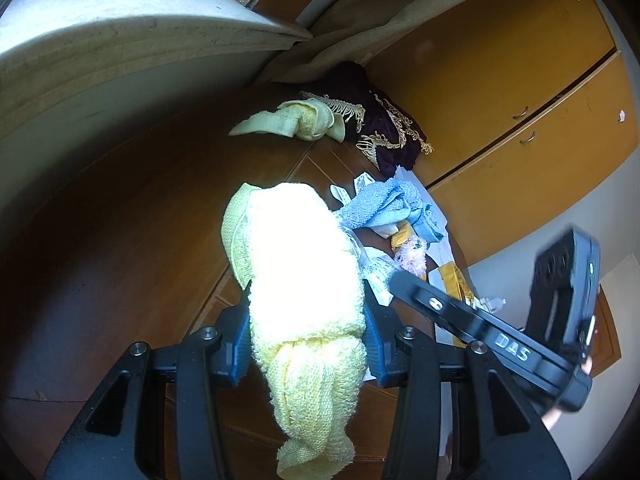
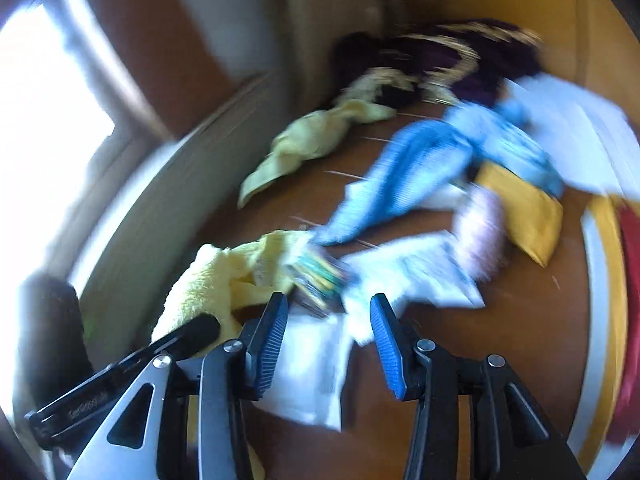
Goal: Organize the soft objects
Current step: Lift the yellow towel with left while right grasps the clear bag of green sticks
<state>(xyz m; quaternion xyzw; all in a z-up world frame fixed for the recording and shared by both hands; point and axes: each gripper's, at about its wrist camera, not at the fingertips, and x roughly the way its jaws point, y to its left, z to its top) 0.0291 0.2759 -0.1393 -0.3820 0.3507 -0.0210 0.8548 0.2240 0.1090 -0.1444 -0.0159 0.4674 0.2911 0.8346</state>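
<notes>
The wooden tabletop (image 1: 120,216) carries a loose scatter of cloths, apparently waiting to be sorted: a dark fringed cloth (image 1: 380,120) in the far corner, a blue towel (image 1: 384,208) mid-pile, and a small pale yellow cloth (image 1: 304,120) beside the fringed one. The left tongs (image 1: 306,344) are closed around a bunched yellow towel (image 1: 304,280), held above the tabletop, probably for moving. The right tongs (image 2: 328,340) stand open and empty, over white cloths (image 2: 312,368).
</notes>
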